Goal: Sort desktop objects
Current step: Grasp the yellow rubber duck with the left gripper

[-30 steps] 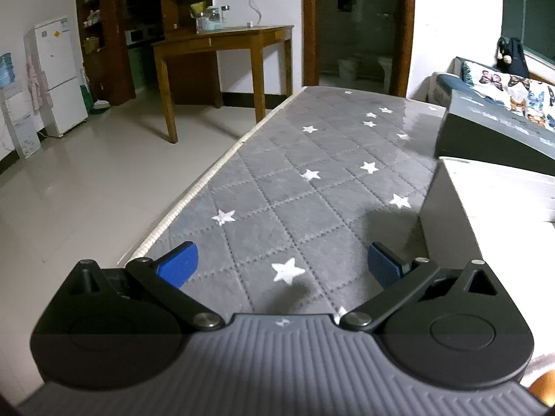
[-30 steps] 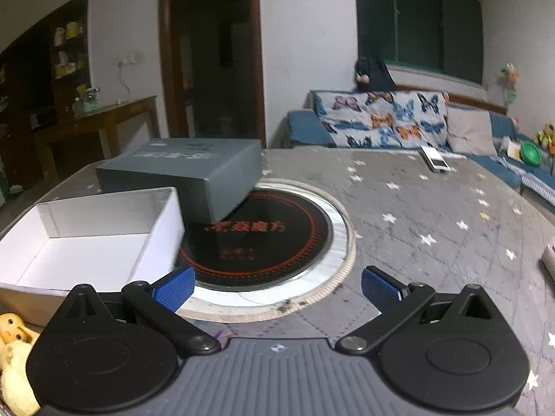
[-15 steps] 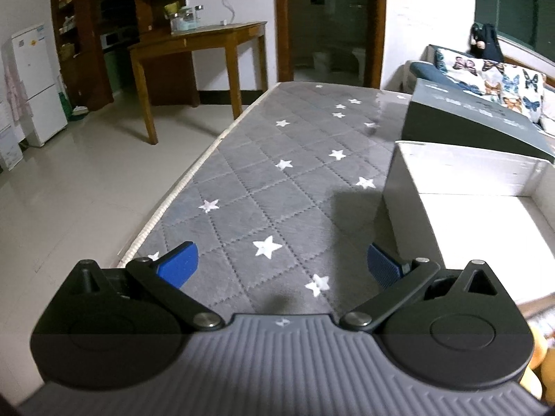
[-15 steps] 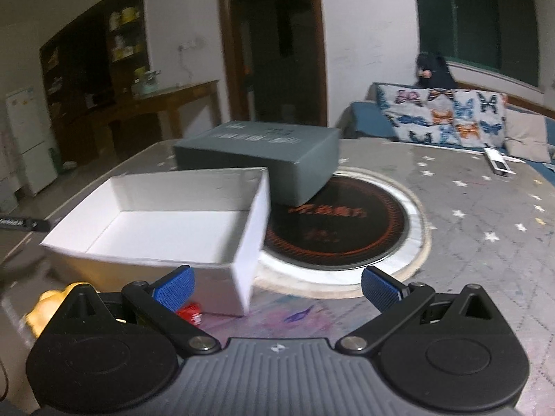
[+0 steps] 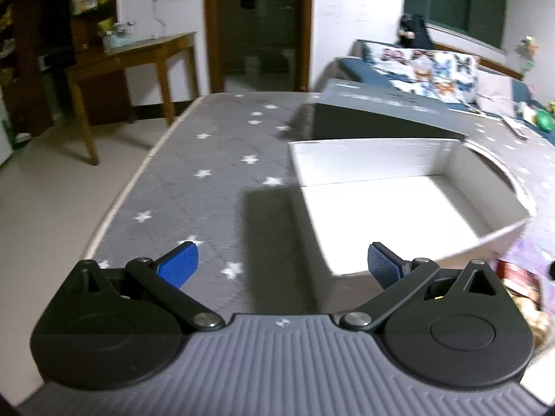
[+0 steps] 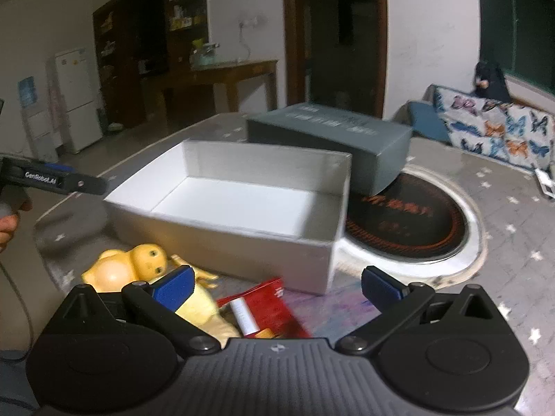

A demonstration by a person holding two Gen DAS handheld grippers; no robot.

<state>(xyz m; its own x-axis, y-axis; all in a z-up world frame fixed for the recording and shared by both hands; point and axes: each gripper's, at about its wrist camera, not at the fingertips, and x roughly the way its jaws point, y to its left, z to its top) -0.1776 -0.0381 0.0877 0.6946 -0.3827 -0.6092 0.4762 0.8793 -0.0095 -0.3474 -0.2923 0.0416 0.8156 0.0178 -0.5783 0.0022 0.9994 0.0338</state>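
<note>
An open white box (image 6: pixel 242 204) (image 5: pixel 399 204) sits empty on the grey star-patterned table (image 5: pixel 215 173). In front of it lie a yellow doll (image 6: pixel 128 267) and a red packet (image 6: pixel 270 308) with a small white tube (image 6: pixel 244 315). My right gripper (image 6: pixel 275 284) is open just above these items, holding nothing. My left gripper (image 5: pixel 282 263) is open over the table by the box's left near corner, also holding nothing. In the right wrist view the left gripper's black body (image 6: pixel 52 180) shows at the far left, with a hand (image 6: pixel 7 222) on it.
A dark grey lidded box (image 6: pixel 329 138) rests tilted behind the white one, partly on a round black cooktop (image 6: pixel 409 215). The table's left edge (image 5: pixel 118 204) drops to a tiled floor. A wooden side table (image 5: pixel 138 55) and a sofa (image 6: pixel 496 131) stand beyond.
Both views have swung: the left gripper turned right toward the white box, the right gripper turned left and lower, bringing the doll and red packet under it. Both jaws stayed open.
</note>
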